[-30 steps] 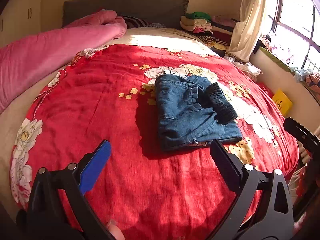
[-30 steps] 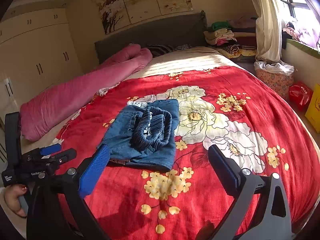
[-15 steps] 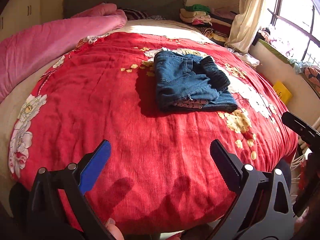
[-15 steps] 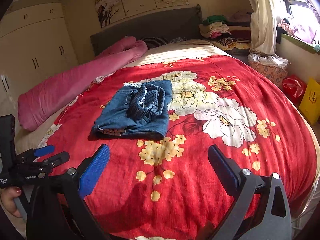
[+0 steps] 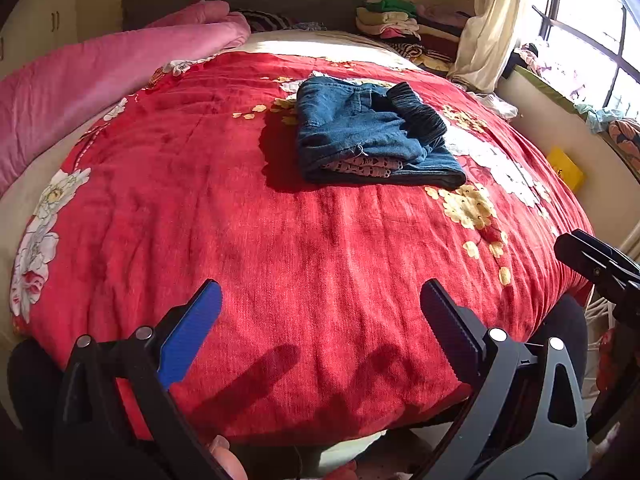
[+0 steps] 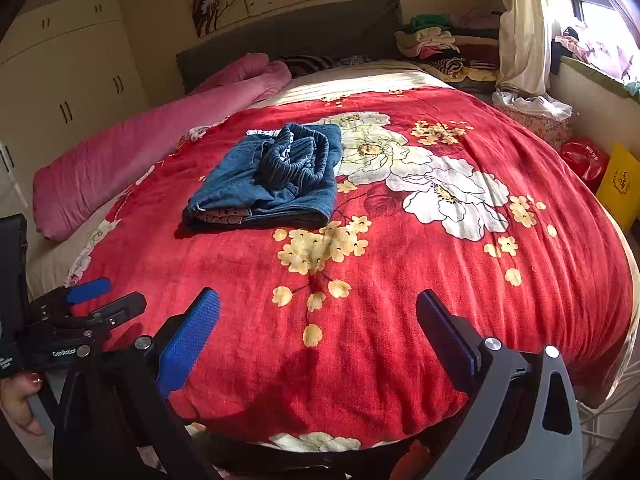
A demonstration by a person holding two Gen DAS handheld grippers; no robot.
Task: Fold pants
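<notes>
Blue denim pants (image 5: 368, 136) lie folded into a compact stack in the middle of the bed, with the dark ribbed waistband on top and a patterned lining showing at the near edge. They also show in the right wrist view (image 6: 272, 180). My left gripper (image 5: 320, 304) is open and empty over the bed's near edge, well short of the pants. My right gripper (image 6: 318, 312) is open and empty, also at the near edge. The left gripper shows at the far left of the right wrist view (image 6: 100, 300).
A red flowered blanket (image 5: 280, 240) covers the bed. A rolled pink quilt (image 5: 100, 72) lies along the left side. Folded clothes (image 6: 436, 44) are stacked at the back right by a curtain. A yellow box (image 6: 620, 184) and a red bag (image 6: 584, 156) sit on the floor at right.
Both grippers have drawn back from the pants toward the foot of the bed, staying open. The folded pants have not moved.
</notes>
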